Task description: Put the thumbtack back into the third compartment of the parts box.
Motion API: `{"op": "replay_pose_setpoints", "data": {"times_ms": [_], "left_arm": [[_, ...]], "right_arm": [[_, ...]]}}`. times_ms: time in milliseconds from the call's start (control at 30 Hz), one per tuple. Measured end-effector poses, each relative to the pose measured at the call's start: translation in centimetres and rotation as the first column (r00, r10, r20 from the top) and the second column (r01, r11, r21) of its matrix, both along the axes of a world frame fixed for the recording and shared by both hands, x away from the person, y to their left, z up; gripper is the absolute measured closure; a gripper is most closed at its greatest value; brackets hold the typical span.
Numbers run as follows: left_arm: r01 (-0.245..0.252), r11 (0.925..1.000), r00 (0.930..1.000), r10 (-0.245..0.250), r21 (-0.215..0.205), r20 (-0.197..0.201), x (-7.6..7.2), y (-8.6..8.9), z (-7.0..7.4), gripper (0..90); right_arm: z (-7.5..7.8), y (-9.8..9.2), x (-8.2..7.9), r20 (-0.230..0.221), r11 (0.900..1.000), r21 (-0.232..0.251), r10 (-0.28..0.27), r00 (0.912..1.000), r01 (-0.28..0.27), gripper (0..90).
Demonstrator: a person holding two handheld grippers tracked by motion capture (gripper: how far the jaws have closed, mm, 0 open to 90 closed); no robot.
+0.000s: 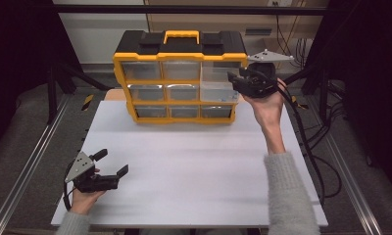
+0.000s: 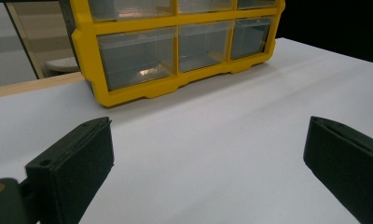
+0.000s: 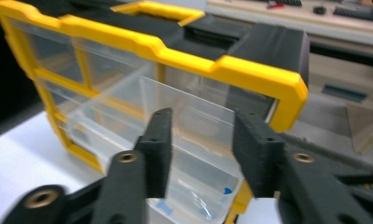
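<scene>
Drawer [image 3: 194, 154], seemingly pulled out, sits between right gripper's [image 3: 201, 149] parted jaws.

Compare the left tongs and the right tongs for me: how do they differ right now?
The left tongs sit low over the white table, near its front left corner; the right tongs are raised at the top right drawer of the yellow organizer. The left tongs gape wide with nothing between them; the right tongs stand narrower, their jaws either side of that clear drawer's front wall, pads apart from it. Both are black and hand-held.
</scene>
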State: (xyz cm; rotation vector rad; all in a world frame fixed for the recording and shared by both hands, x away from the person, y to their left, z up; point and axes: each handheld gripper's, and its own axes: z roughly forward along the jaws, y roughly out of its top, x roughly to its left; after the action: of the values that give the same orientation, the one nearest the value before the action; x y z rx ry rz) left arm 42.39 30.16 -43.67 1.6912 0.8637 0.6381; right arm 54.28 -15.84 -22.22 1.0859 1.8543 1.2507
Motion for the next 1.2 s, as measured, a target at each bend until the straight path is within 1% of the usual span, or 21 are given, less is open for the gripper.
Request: {"op": "replay_pose_setpoints", "data": {"times_ms": [100,167,233,300,433,533,833,900,1000,1167,1200], "left_arm": [[0.0,1.0,1.0,0.0,-0.001,0.002,0.0,0.0,0.0,1.2],[0.0,1.0,1.0,0.0,-0.002,0.001,0.0,0.0,0.0,1.2],[0.0,1.0,1.0,0.0,-0.002,0.0,0.0,0.0,0.0,1.2],[0.001,1.0,1.0,-0.001,-0.001,0.001,0.0,0.0,0.0,1.2],[0.001,1.0,1.0,-0.001,-0.004,0.0,0.0,0.0,0.0,1.1],[0.004,1.0,1.0,-0.004,-0.003,0.0,0.0,0.0,0.0,1.1],[0.004,1.0,1.0,-0.004,-0.006,-0.001,0.0,0.0,0.0,1.1],[0.006,1.0,1.0,-0.006,-0.003,0.003,0.0,0.0,0.0,1.1],[0.005,1.0,1.0,-0.005,-0.002,0.003,0.0,0.0,0.0,1.1],[0.005,1.0,1.0,-0.005,-0.004,0.003,0.0,0.0,0.0,1.1],[0.005,1.0,1.0,-0.005,-0.003,0.002,0.0,0.0,0.0,1.1]], "right_arm": [[0.1,0.0,-1.2,0.031,1.0,0.015,0.018,0.9993,-0.019,45.8],[0.1,0.0,-1.8,0.048,0.999,0.026,0.021,0.9986,-0.022,39.3],[-0.1,-0.1,-2.3,0.06,0.999,0.04,0.03,0.9978,-0.033,35.3],[-0.3,-0.3,-2.7,0.062,0.998,0.057,0.035,0.9974,-0.038,29.6],[-0.9,-0.4,-3.4,0.072,0.996,0.067,0.047,0.9963,-0.052,24.4],[-1.4,-0.5,-4.0,0.071,0.996,0.068,0.047,0.9963,-0.052,19.3],[-2.6,-0.8,-5.7,0.08,0.996,0.072,0.05,0.9955,-0.055,10.8],[-2.9,-0.9,-5.9,0.073,0.996,0.08,0.044,0.9964,-0.05,9.7],[-3.5,-1.1,-6.2,0.064,0.996,0.071,0.039,0.9972,-0.044,7.8],[-4.5,-1.5,-6.7,0.059,0.996,0.088,0.027,0.9979,-0.032,6.4],[-4.7,-1.5,-6.7,0.059,0.996,0.084,0.024,0.998,-0.029,6.1]]}}
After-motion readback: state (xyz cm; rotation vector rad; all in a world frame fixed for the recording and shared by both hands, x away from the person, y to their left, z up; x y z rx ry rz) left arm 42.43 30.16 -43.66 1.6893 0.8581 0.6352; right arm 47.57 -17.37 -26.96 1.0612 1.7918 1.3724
